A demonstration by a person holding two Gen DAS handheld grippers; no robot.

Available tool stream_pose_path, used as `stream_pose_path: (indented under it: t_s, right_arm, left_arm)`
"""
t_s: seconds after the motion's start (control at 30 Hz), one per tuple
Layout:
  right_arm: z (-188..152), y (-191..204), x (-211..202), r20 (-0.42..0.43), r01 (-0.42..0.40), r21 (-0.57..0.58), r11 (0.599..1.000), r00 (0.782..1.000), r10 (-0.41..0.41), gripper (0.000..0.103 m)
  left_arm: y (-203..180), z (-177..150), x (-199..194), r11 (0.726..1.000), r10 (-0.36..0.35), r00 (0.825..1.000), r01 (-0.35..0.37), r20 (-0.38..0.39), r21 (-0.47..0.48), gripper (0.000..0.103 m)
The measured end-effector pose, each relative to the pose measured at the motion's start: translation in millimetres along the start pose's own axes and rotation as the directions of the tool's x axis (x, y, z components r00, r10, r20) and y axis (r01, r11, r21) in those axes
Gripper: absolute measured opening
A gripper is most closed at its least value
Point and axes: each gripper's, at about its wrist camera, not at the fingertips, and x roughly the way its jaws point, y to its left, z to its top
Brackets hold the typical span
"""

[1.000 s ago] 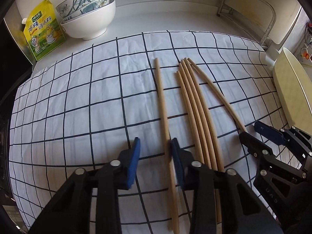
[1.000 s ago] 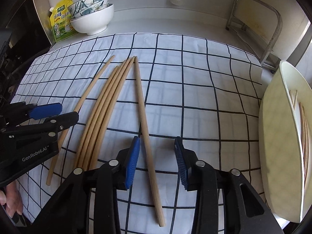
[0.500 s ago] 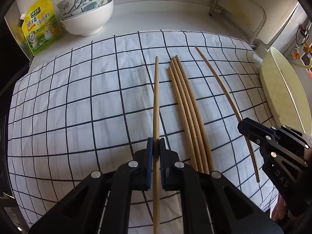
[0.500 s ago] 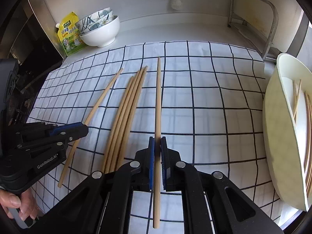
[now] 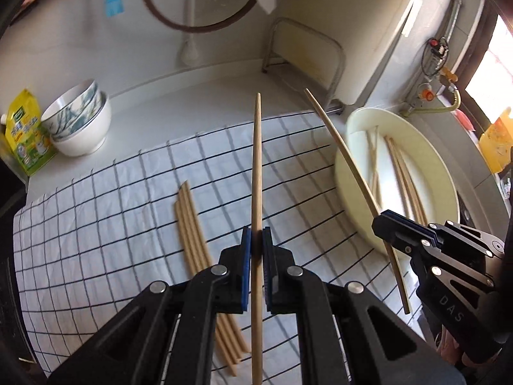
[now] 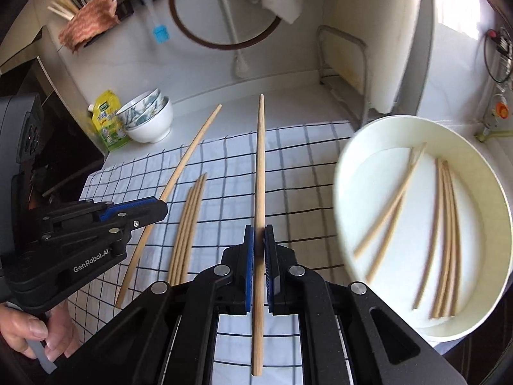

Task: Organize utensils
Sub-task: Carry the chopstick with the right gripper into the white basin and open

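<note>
A: Both grippers have been raised off the checked cloth [image 5: 96, 224] since a second ago, each with one chopstick. Where the cloth filled both views, the wall and a white tray [image 6: 346, 192] at the right of the frame are now seen.

B: And the jaws?

A: Spread on either side of a stick a second ago, they are now closed. The left gripper [image 5: 256, 250] is clamped on the left chopstick [image 5: 256, 160], which runs up the middle of its frame; the right gripper [image 6: 259, 247] is clamped on the right chopstick [image 6: 260, 160] in the same way. Each stick is held nearer its butt end than its tip, which points up the frame.

B: What remains?

A: A bundle of loose chopsticks [image 5: 192, 224] is left lying on the cloth, lower left of centre. Sorted chopsticks [image 6: 445, 224] are already lying in the tray. The pickup is judged complete; a carry to the tray is likely called for next, then the bundle.
</note>
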Motion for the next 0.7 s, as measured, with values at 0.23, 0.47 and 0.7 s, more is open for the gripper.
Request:
stream_pose_path:
  t_s: [0.23, 0.47, 0.7]
  right_arm:
    - [-6, -98, -21, 0.035, 0.109, 0.177, 0.978, 0.993, -0.117, 0.006]
    - [-12, -169, -20, 0.005, 0.16, 0.295, 0.942, 0.986, -0.169, 0.006]
    - [-11, -190, 3, -0.043, 0.162, 0.323, 0.932, 0.987, -0.157, 0.006]
  left_arm:
    - [-94, 47, 18, 0.981, -0.115, 0.993, 0.11, 0.022, 0.157, 0.007]
    - [-164, 75, 58, 0.953, -0.18, 0.983, 0.184, -0.038, 0.239, 0.007]
    - [-194, 84, 103, 0.945, -0.158, 0.982, 0.18, -0.101, 0.272, 0.008]
